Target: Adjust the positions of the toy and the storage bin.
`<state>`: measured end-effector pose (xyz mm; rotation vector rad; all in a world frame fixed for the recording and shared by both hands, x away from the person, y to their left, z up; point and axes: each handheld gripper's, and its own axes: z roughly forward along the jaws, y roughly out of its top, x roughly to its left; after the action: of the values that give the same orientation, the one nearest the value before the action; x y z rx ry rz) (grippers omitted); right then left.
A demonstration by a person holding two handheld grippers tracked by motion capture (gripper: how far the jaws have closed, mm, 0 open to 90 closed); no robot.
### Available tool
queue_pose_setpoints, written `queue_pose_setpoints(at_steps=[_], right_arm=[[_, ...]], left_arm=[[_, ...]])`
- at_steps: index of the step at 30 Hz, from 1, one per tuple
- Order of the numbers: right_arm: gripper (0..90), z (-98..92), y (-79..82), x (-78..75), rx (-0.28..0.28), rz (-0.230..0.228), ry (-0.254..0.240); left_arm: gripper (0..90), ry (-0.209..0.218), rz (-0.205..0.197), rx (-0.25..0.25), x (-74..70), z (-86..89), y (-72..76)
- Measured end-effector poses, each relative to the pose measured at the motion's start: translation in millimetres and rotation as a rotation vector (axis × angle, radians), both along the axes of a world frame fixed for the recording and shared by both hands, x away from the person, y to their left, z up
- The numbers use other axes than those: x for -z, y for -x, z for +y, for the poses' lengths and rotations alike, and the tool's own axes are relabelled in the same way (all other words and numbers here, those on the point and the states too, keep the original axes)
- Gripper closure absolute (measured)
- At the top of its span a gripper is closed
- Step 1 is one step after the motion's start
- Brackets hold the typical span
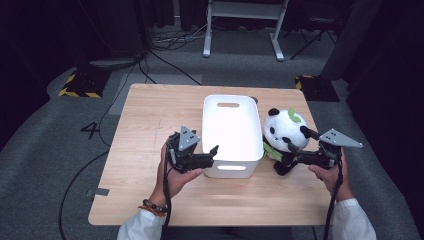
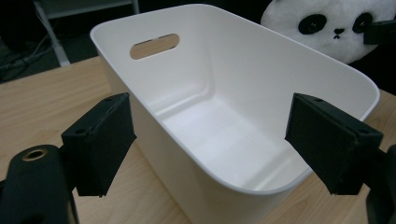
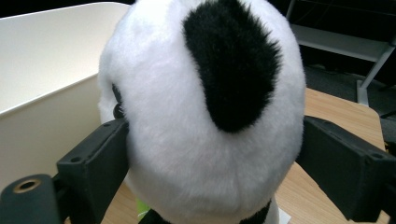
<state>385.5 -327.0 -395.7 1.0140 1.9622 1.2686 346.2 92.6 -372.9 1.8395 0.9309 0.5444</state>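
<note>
Two claws at work: panda plush gripped, white bin empty.

Left claw (image 1: 216,150) stands spread at the near-left corner of the white plastic bin (image 2: 154,107), its pads clear of the rim and nothing between them. Right claw (image 3: 210,154) spans the head of the panda plush (image 1: 286,131), pads pressed into the fur on both sides. The plush sits on the tabletop (image 1: 150,115), just beside the bin's right wall. Judged status: grasp done; lift and placement into the bin remain.
</note>
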Motion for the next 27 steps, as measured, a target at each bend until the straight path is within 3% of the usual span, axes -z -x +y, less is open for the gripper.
queue_pose_setpoints(at_steps=[3, 6, 9, 11, 15, 17, 20, 23, 27], right_arm=[[10.2, 1.8, -0.4, -0.9, 0.001, -0.002, 0.012], [10.0, 2.6, -1.3, -1.8, 0.002, 0.001, 0.015], [12.5, 1.5, 0.2, -6.4, -0.005, -0.009, 0.004], [13.2, 0.0, 1.6, -10.4, -0.012, -0.020, -0.016], [12.4, 1.7, 0.5, -12.0, -0.016, -0.017, -0.007], [11.4, 0.8, -1.7, -10.7, -0.017, -0.002, -0.026], [11.0, -0.6, -3.5, -10.1, -0.019, 0.004, -0.041], [10.9, 0.4, -5.5, -11.8, -0.009, 0.006, -0.048], [12.2, 1.7, -7.7, -15.1, -0.003, 0.003, -0.053]], left_arm=[[15.8, -0.011, -0.036, 0.031, -2.3, 14.9, 7.5], [15.8, -0.025, -0.056, 0.032, -1.0, 30.7, 15.2], [15.9, -0.032, -0.047, 0.039, 6.5, 45.0, 22.8], [15.9, -0.063, -0.039, 0.050, 15.3, 52.6, 28.5], [15.9, -0.135, -0.001, 0.064, 40.2, 63.0, 36.7], [15.9, -0.169, 0.017, 0.069, 53.3, 66.6, 39.6], [16.0, -0.194, 0.062, 0.066, 72.3, 70.5, 39.6], [16.1, -0.247, 0.099, 0.068, 90.4, 72.0, 36.8], [16.1, -0.244, 0.126, 0.075, 108.4, 74.4, 32.3]])
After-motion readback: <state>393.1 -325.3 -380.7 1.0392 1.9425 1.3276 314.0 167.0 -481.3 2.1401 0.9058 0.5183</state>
